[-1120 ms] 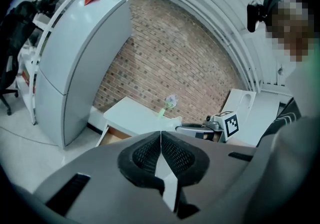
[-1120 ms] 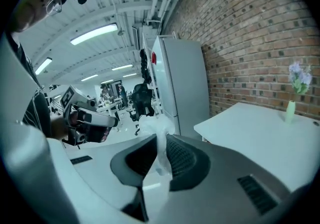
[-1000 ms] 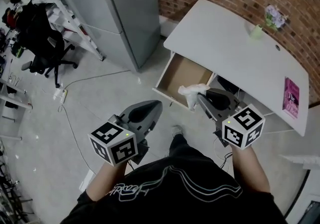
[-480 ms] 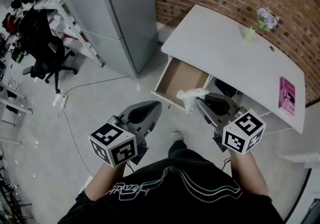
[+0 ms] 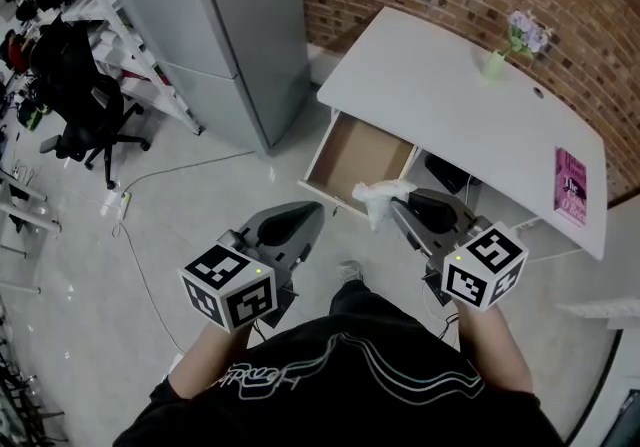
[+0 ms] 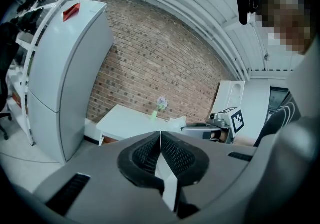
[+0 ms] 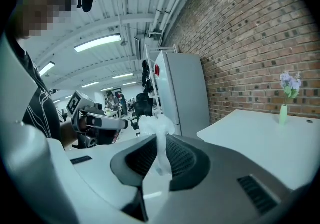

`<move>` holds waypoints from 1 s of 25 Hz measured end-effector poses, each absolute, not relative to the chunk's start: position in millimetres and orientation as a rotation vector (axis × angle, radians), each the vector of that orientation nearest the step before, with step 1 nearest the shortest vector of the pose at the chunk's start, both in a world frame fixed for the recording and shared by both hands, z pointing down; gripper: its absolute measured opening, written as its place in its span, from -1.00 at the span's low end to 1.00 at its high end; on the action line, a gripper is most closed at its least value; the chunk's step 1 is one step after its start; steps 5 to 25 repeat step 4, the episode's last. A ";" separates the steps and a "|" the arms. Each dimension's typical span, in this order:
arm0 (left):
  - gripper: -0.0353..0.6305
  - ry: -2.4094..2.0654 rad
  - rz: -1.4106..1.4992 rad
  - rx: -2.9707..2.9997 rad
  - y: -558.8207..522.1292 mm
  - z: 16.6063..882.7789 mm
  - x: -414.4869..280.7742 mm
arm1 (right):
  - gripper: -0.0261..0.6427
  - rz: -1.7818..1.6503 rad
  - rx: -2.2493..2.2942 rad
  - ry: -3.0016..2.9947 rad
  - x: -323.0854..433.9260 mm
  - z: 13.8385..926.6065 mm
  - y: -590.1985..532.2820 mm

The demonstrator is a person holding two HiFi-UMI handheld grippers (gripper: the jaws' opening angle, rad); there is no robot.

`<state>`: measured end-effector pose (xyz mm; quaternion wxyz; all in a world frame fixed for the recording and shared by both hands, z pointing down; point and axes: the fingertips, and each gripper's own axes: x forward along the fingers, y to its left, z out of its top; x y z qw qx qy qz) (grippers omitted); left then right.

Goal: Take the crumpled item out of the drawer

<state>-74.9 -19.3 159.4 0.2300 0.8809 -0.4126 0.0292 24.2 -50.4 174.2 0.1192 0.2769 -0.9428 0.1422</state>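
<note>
You see: white bench [image 5: 430, 100] | its drawer [image 5: 352, 157] open | on top: flower vase [image 5: 494, 63] far edge, pink book [image 5: 570, 186] right end

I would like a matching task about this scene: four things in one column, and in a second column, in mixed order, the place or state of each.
Things:
1. crumpled white item
2. drawer
3. pink book
4. left gripper

Places or states:
A. shut, with nothing in it
B. pulled open
C. lying flat on the desk
D. clamped in the right gripper

Pairs: 1-D, 2-B, 3-C, 4-A
</note>
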 end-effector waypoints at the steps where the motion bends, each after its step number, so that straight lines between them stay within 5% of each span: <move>1: -0.82 -1.136 0.084 2.423 -19.6 161.0 -76.1 | -0.69 0.419 0.813 -2.756 23.5 175.6 -50.6; 25: -0.82 -1.137 0.085 2.420 -21.1 165.4 -79.2 | -0.69 0.425 0.819 -2.755 20.8 179.9 -51.2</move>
